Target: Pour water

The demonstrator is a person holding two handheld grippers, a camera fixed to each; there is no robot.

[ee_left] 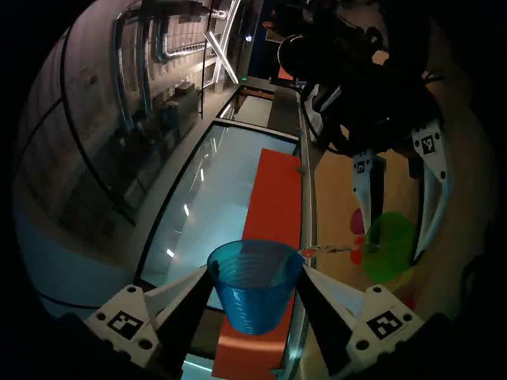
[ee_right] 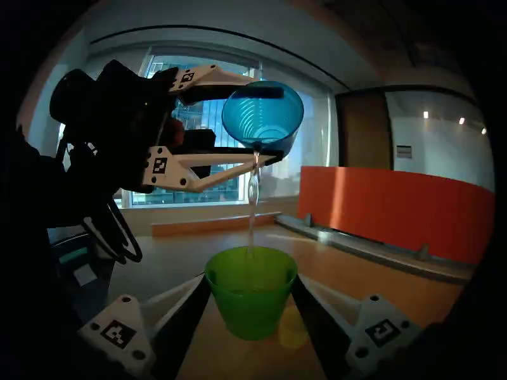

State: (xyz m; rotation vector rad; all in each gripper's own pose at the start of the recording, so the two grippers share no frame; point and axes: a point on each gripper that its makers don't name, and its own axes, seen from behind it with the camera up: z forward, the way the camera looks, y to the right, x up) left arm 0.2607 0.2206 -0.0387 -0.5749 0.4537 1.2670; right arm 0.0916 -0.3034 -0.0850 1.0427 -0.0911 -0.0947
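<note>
Firmly, the left tool [ee_right: 277, 125] grips the tilted blue cup [ee_right: 256, 117] at upper centre; water [ee_right: 252, 190] streams into the green cup [ee_right: 251, 301] the right tool [ee_right: 251, 278] clamps.

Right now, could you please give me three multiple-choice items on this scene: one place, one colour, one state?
1. Where is the blue cup? A. above the green cup B. beside it C. inside it
2. What colour is the cup catching the water? A. red B. green C. white
3. How is the blue cup held? A. upright B. tilted, pouring C. upside down
Answers: 1 A, it hangs over the green cup; 2 B, the stream lands in the green cup; 3 B, water runs off its lip.
</note>
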